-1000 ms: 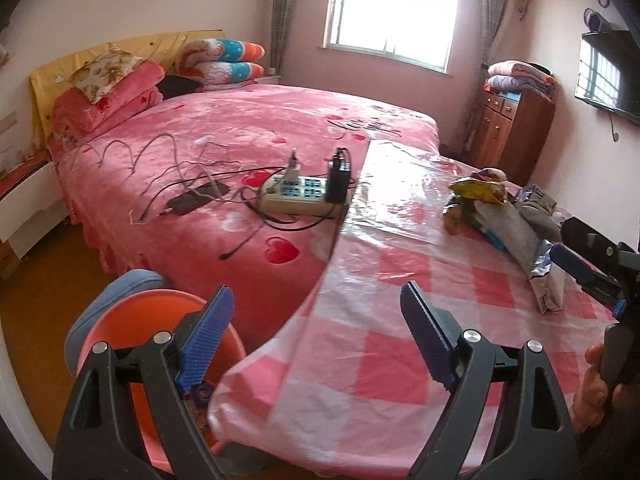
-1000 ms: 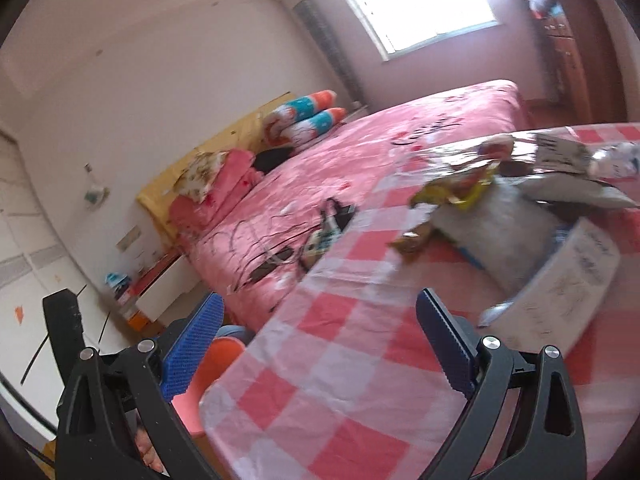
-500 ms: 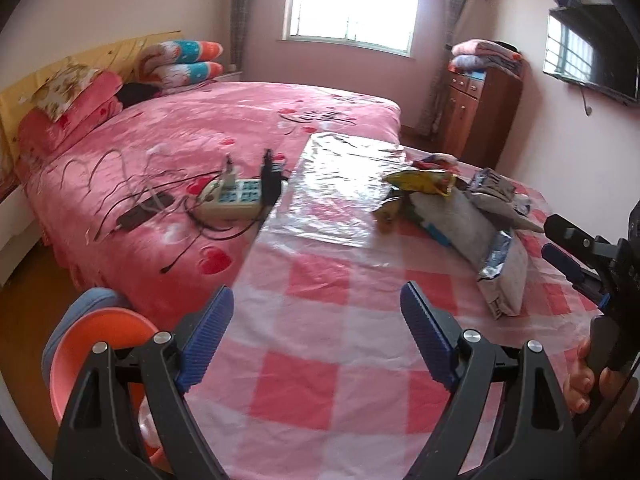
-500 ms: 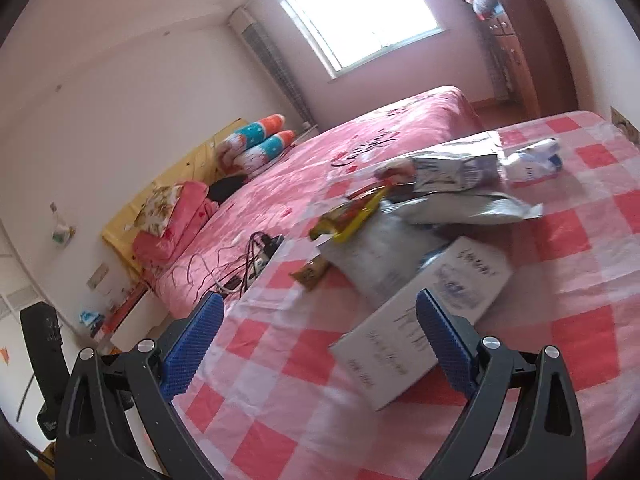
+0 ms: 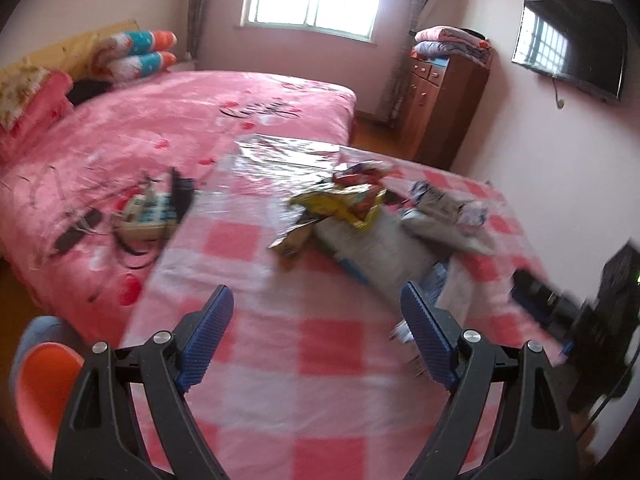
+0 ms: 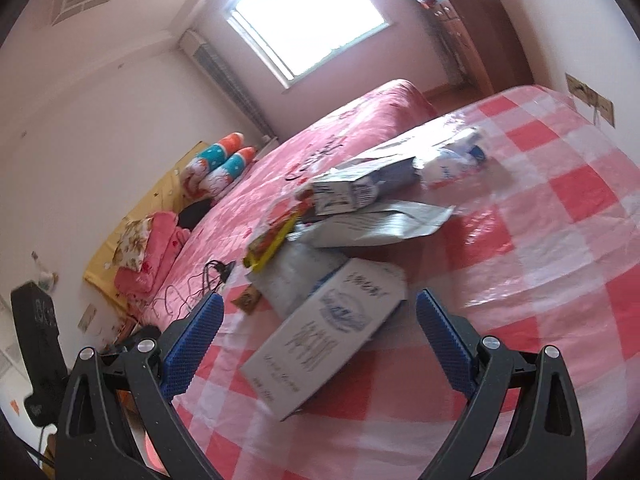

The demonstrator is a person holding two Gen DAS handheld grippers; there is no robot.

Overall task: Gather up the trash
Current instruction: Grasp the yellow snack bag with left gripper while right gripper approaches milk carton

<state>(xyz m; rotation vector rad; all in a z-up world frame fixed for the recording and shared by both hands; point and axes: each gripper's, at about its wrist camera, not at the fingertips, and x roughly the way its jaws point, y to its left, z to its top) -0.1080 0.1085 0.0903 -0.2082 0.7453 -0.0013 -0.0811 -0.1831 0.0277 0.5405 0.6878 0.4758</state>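
Observation:
A heap of trash lies on the pink checked tablecloth (image 5: 280, 344): a yellow snack wrapper (image 5: 340, 204), grey bags (image 5: 384, 256), a white carton (image 6: 324, 332) and a crumpled white wrapper (image 6: 452, 160). My left gripper (image 5: 316, 332) is open and empty over the cloth, short of the heap. My right gripper (image 6: 316, 332) is open and empty, its jaws on either side of the white carton's near end, apart from it. The right gripper also shows at the right edge of the left wrist view (image 5: 568, 312).
An orange bin (image 5: 44, 396) stands at the table's left corner. A pink bed (image 5: 160, 128) with a power strip and cables (image 5: 148, 216) lies left of the table. A wooden dresser (image 5: 444, 108) and wall TV (image 5: 572, 48) are at the far right.
Both grippers have moved forward and right over the table toward the trash heap. The right gripper now frames the white carton. The orange bin has slid to the left edge.

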